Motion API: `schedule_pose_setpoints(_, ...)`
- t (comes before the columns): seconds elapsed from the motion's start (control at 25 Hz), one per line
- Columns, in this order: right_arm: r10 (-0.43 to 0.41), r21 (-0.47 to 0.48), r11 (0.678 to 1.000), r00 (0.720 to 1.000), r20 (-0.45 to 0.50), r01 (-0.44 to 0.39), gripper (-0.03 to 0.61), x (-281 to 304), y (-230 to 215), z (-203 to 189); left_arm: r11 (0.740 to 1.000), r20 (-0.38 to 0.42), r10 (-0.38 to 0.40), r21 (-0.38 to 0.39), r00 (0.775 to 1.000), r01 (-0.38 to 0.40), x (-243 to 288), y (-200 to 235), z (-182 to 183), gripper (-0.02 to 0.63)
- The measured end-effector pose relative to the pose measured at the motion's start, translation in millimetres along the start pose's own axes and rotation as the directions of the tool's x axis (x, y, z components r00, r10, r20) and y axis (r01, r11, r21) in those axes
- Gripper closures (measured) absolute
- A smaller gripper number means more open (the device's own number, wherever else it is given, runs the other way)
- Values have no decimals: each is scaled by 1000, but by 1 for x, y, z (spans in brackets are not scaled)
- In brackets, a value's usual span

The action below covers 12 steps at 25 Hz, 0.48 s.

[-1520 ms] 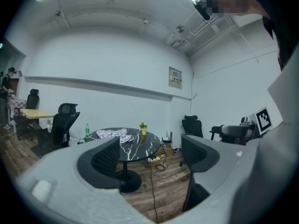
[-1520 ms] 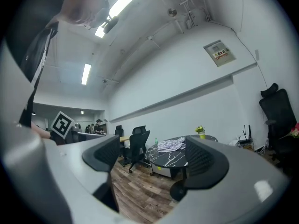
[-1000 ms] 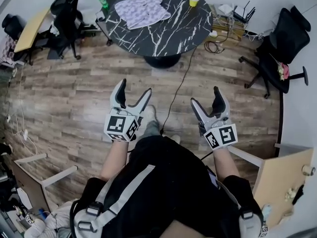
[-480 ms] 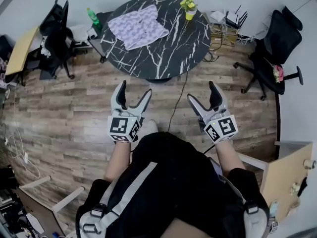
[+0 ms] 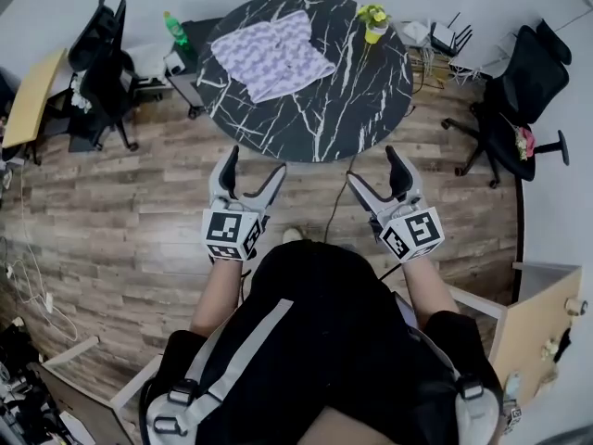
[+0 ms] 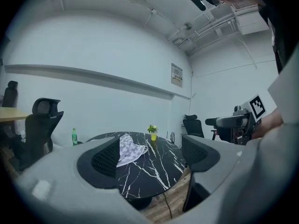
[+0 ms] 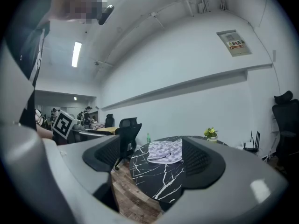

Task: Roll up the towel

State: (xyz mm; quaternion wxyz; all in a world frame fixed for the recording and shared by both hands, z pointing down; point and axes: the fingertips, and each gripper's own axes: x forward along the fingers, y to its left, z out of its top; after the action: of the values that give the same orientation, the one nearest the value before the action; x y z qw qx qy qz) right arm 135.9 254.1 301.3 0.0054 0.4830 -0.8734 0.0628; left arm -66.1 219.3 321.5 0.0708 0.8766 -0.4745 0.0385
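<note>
A pale lilac patterned towel (image 5: 272, 56) lies spread flat on the far left part of a round black marble table (image 5: 352, 100). It also shows between the jaws in the left gripper view as the towel (image 6: 128, 148) and in the right gripper view as the towel (image 7: 166, 151). My left gripper (image 5: 251, 168) hangs open over the wooden floor, just short of the table's near edge. My right gripper (image 5: 377, 171) is open too, level with it, near the table's front right rim. Neither holds anything.
A small yellow pot with a green plant (image 5: 373, 21) stands on the table's far right side. A green bottle (image 5: 171, 28) sits beyond the table on the left. Black office chairs stand at the left (image 5: 97, 63) and right (image 5: 528, 72). A cable (image 5: 341, 202) runs across the floor.
The table has come closer in the head view over the last second. Both grippers now sit just before its near edge, still open and empty.
</note>
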Motion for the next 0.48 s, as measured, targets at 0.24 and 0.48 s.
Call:
schedule_pose_setpoints(0.24,-17,2,1000,999,-39,18,169,16,-12,-6,999,-26,-10,-41,1000,9,15,18,-12,196)
schedule_pose_setpoints(0.48,13,21,1000,998,-65,-11,176,42,-38,-12,999,-39,20,-45,999,-22,31,26,-13,196)
